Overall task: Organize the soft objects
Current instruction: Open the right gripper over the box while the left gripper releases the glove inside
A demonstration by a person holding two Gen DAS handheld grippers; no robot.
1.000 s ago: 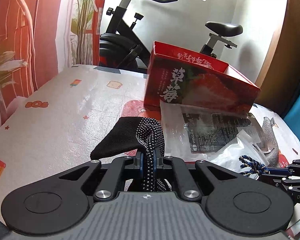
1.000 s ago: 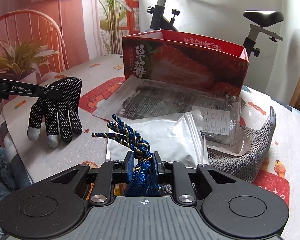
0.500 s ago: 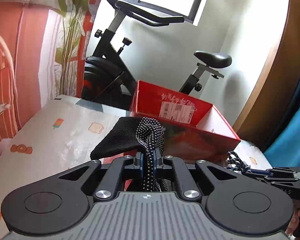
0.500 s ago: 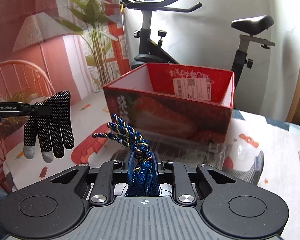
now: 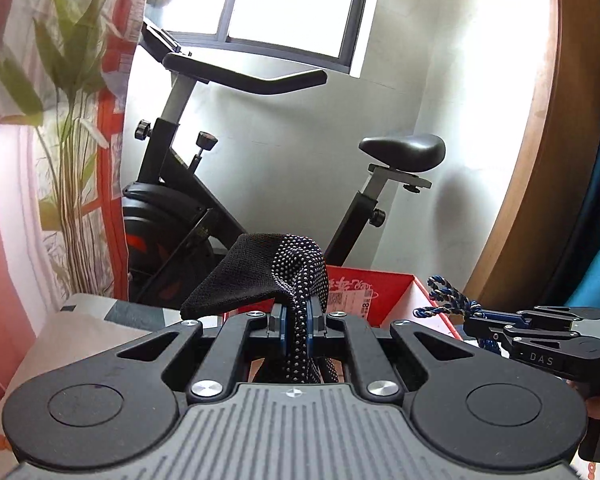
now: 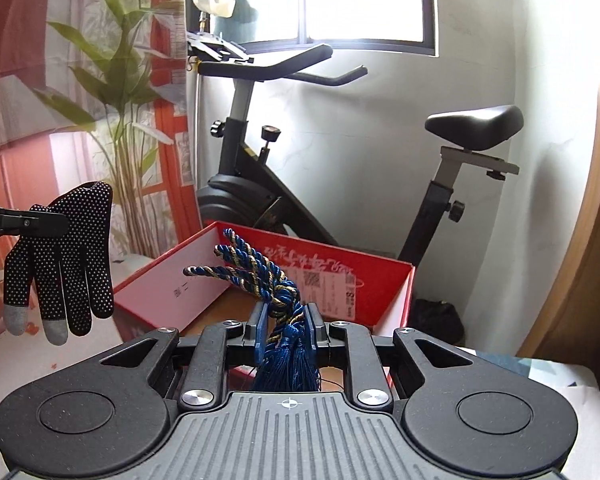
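My left gripper [image 5: 296, 322] is shut on a black glove with white dots [image 5: 288, 268], which drapes over the fingers. In the right wrist view the same glove [image 6: 66, 264] hangs at the left with its fingers down. My right gripper [image 6: 286, 326] is shut on a blue and gold braided cord with a tassel [image 6: 256, 272]. In the left wrist view that cord [image 5: 446, 300] shows at the right, held in the air. An open red cardboard box [image 6: 328, 276] lies just beyond both grippers, and its inside [image 5: 384, 292] looks bare where it shows.
An exercise bike [image 6: 284, 184] stands behind the box against a white wall under a window. A plant [image 5: 72, 128] and a red curtain are at the left. The patterned table cover [image 6: 540, 368] shows at the lower right. A wooden edge [image 5: 532, 160] curves at the right.
Both grippers have risen and moved toward the red box with the glove and the cord still held. The plastic bags and grey sock on the table have dropped out of sight.
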